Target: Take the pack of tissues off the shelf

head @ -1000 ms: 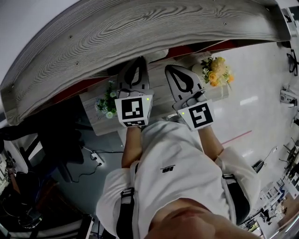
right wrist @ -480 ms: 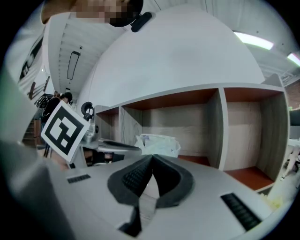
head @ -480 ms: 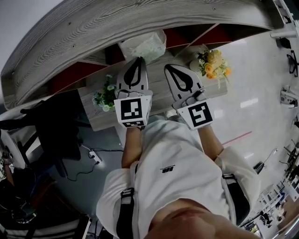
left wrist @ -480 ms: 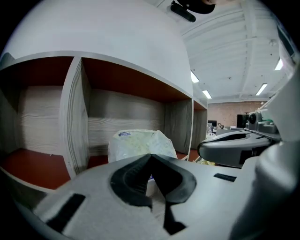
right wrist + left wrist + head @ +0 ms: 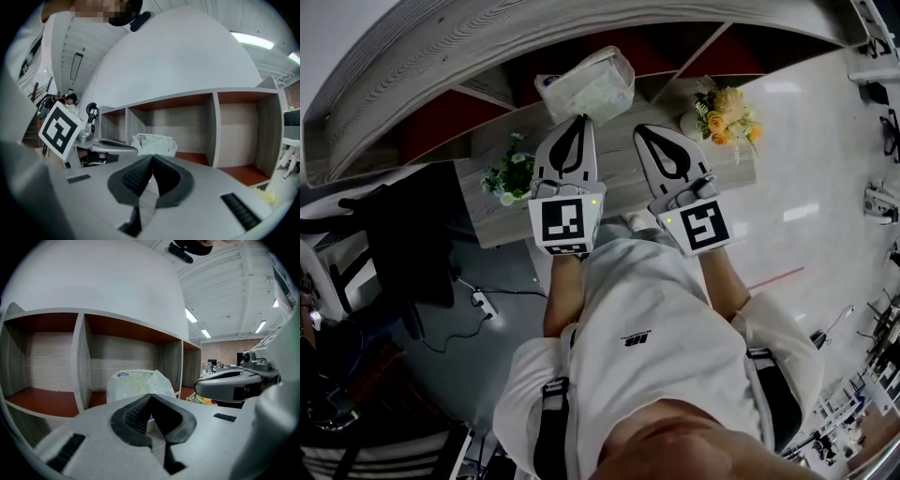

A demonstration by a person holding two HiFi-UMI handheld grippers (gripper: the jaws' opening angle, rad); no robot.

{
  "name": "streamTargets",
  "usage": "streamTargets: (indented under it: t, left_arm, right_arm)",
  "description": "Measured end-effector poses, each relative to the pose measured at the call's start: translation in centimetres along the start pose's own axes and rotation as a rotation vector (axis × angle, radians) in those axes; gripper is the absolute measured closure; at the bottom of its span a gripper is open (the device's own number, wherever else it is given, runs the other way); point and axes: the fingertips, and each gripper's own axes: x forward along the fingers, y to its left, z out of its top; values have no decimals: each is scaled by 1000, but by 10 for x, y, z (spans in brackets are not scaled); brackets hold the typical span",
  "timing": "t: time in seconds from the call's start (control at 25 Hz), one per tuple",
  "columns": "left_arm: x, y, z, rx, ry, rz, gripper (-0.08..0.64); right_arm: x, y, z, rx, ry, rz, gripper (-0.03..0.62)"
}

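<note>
The pack of tissues (image 5: 586, 84), white and crinkly in clear wrap, stands in a middle compartment of the grey wooden shelf (image 5: 478, 42), whose inside is red-brown. My left gripper (image 5: 578, 121) is shut and empty, its tip just short of the pack's front. In the left gripper view the pack (image 5: 136, 382) sits straight beyond the closed tip (image 5: 151, 396). My right gripper (image 5: 642, 130) is also shut and empty, a little right of the pack. From the right gripper view the pack (image 5: 153, 143) lies ahead and slightly left of that gripper (image 5: 152, 157).
A grey wooden table (image 5: 619, 183) runs under the shelf. A small green plant with white flowers (image 5: 508, 175) stands at its left, a yellow and orange bouquet (image 5: 727, 117) at its right. A black chair (image 5: 412, 234) stands to the left. Neighbouring shelf compartments (image 5: 44, 364) hold nothing.
The head view has shifted, so the shelf's compartments and the tissue pack have come out from under the shelf top. Both grippers stay shut, side by side, now close below the pack.
</note>
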Motion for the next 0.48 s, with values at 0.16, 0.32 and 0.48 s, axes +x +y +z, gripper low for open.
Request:
streamTargets:
  t: [0.16, 0.32, 0.48]
  left_arm:
    - [-12, -9, -2, 6, -2, 4, 532]
    - [-22, -14, -7, 14, 0, 12, 532]
    - [-31, -22, -12, 14, 10, 22, 532]
  right_arm:
    - [-10, 1, -3, -1, -3, 3, 568]
    - [-17, 5, -7, -2, -3, 11, 568]
    - [-24, 8, -10, 0, -1, 22, 568]
